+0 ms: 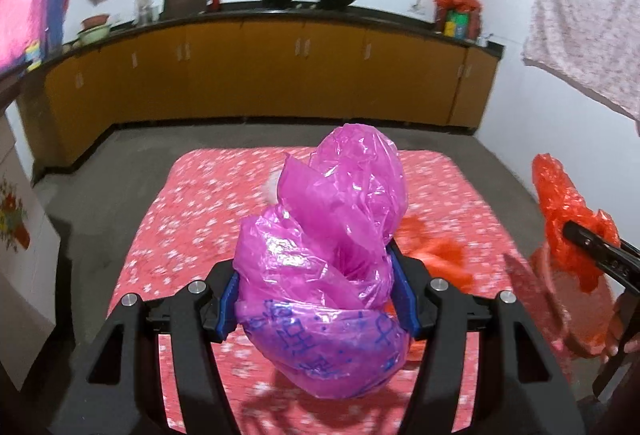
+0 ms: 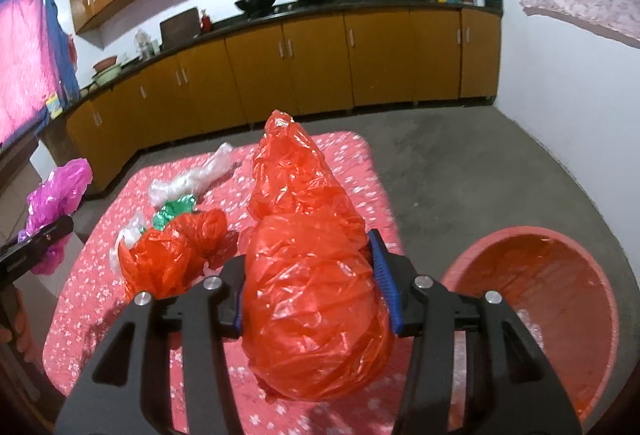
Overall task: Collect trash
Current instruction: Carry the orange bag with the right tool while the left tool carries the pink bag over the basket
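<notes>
My left gripper (image 1: 318,299) is shut on a crumpled pink plastic bag (image 1: 332,235) and holds it above the red flowered cloth (image 1: 200,219). My right gripper (image 2: 310,287) is shut on a crumpled red plastic bag (image 2: 312,275) above the same cloth (image 2: 96,275). The red bag also shows at the right in the left wrist view (image 1: 560,203); the pink bag shows at the left in the right wrist view (image 2: 60,195). On the cloth lie another red bag (image 2: 176,255), a green wrapper (image 2: 174,211) and clear plastic (image 2: 192,175).
A red plastic basin (image 2: 560,299) stands on the concrete floor right of the cloth. Yellow kitchen cabinets (image 2: 320,59) with a dark counter line the far wall. A towel (image 1: 580,15) hangs at the upper right.
</notes>
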Demonstrator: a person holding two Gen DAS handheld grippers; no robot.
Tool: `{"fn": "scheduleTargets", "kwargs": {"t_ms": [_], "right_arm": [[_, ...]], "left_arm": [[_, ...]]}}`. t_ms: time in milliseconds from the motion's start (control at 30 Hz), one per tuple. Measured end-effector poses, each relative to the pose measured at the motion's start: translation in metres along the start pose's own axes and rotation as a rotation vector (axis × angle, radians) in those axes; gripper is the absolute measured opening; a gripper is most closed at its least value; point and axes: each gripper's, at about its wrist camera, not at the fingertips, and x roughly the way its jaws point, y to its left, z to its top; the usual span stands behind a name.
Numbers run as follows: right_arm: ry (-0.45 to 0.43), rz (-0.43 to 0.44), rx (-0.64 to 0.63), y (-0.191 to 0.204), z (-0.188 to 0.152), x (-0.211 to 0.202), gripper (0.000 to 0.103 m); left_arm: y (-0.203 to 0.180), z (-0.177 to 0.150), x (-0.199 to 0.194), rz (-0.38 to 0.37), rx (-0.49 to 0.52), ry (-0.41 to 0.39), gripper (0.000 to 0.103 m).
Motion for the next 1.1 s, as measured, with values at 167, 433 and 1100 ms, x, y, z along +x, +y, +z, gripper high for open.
{"fn": "scheduleTargets", "kwargs": {"t_ms": [167, 433, 1100], "right_arm": [[-0.052, -0.047, 0.026, -0.025, -0.001, -0.032, 0.049], [-0.105, -0.136, 0.055, -0.067, -0.010, -0.074, 0.049], [-0.145, -0.296, 0.134, -0.145, -0.036, -0.126, 0.049]], "left_arm": [[-0.040, 0.003, -0.013, -0.057, 0.061, -0.032, 0.061], [-0.095, 0.000, -0.016, -0.150, 0.126, -0.045, 0.061], [-0.216, -0.020, -0.014, -0.363, 0.225, -0.004, 0.061]]}}
